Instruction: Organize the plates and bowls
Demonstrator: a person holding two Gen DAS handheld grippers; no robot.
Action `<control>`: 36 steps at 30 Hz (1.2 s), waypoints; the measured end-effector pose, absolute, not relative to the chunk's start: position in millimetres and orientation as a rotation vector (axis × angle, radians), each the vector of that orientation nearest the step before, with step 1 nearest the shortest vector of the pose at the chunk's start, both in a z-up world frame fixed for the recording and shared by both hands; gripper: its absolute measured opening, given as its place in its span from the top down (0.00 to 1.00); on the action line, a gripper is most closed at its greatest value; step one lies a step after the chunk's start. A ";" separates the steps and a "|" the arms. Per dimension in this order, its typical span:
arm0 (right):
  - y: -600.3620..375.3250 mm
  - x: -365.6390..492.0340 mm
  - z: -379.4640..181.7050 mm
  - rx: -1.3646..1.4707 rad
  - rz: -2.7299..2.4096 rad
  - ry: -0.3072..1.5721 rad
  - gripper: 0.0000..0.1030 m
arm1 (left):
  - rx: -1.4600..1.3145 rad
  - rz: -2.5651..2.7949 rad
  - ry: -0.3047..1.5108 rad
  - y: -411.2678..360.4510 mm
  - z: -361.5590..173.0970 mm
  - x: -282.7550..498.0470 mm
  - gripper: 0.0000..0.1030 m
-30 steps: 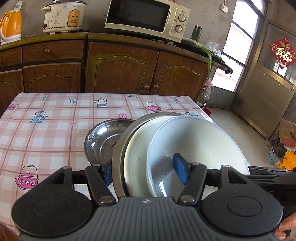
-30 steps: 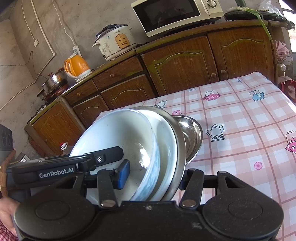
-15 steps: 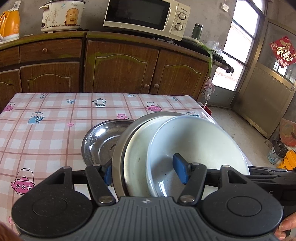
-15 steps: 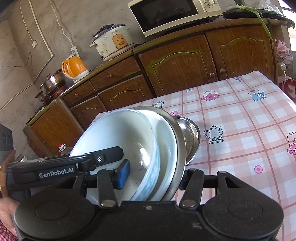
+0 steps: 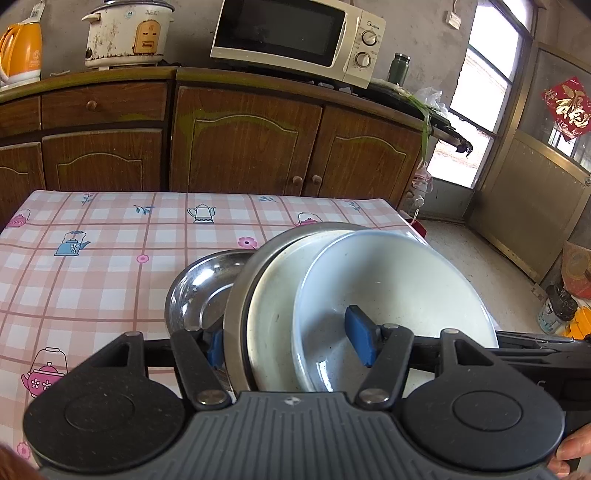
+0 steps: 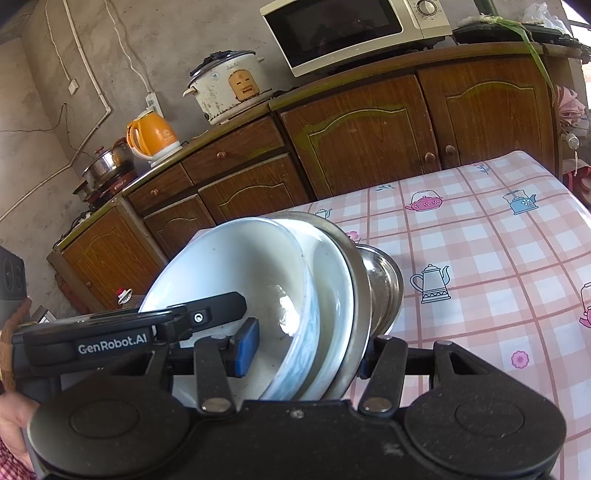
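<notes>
A stack of dishes stands on edge over the pink checked table [image 5: 110, 266]. It holds a pale blue bowl [image 5: 399, 288], a white plate [image 5: 273, 314] and a steel plate [image 5: 243, 291]. My left gripper [image 5: 288, 343] is shut on the stack, one blue pad [image 5: 360, 339] inside the bowl and the other behind the steel plate. My right gripper [image 6: 306, 354] clamps the same stack from the other side, across the pale blue bowl [image 6: 236, 273] and the steel plate [image 6: 352, 295]. A small steel bowl [image 5: 199, 291] leans behind the stack; whether it is gripped I cannot tell.
Wooden cabinets [image 5: 240, 147] run behind the table, carrying a microwave [image 5: 295, 37], a rice cooker [image 5: 125, 33] and an orange kettle [image 5: 20, 48]. The table's right edge drops to a bare floor [image 5: 480, 266] near a door. A hand [image 6: 11, 413] shows at the lower left.
The tablecloth pattern has slid slightly left and down in the left wrist view. The stack sits the same between both pairs of jaws.
</notes>
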State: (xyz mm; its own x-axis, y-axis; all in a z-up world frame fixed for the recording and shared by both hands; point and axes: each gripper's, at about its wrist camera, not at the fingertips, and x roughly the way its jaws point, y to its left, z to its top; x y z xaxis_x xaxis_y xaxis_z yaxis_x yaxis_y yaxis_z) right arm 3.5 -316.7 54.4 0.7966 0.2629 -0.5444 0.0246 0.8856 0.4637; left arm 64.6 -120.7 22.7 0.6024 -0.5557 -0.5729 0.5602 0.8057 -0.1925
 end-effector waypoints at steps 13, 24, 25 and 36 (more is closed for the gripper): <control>-318.7 11.5 52.0 0.470 0.140 0.641 0.40 | 0.007 -0.638 0.660 -125.4 19.7 78.6 0.39; -320.9 28.4 52.3 0.459 0.160 0.633 0.40 | 0.001 -0.625 0.643 -125.1 21.7 88.1 0.39; -320.3 30.9 52.8 0.453 0.164 0.632 0.40 | -0.003 -0.622 0.641 -124.3 22.0 89.3 0.39; -323.5 51.0 48.0 0.443 0.180 0.641 0.40 | -0.034 -0.600 0.650 -123.2 17.4 102.5 0.39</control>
State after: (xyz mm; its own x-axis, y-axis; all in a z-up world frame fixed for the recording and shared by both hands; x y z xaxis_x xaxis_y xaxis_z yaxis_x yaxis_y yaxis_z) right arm 51.0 -323.5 48.0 0.7900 0.2957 -0.5370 -0.0265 0.8917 0.4519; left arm 102.5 -123.2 17.4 0.6339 -0.5350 -0.5585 0.5144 0.8309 -0.2121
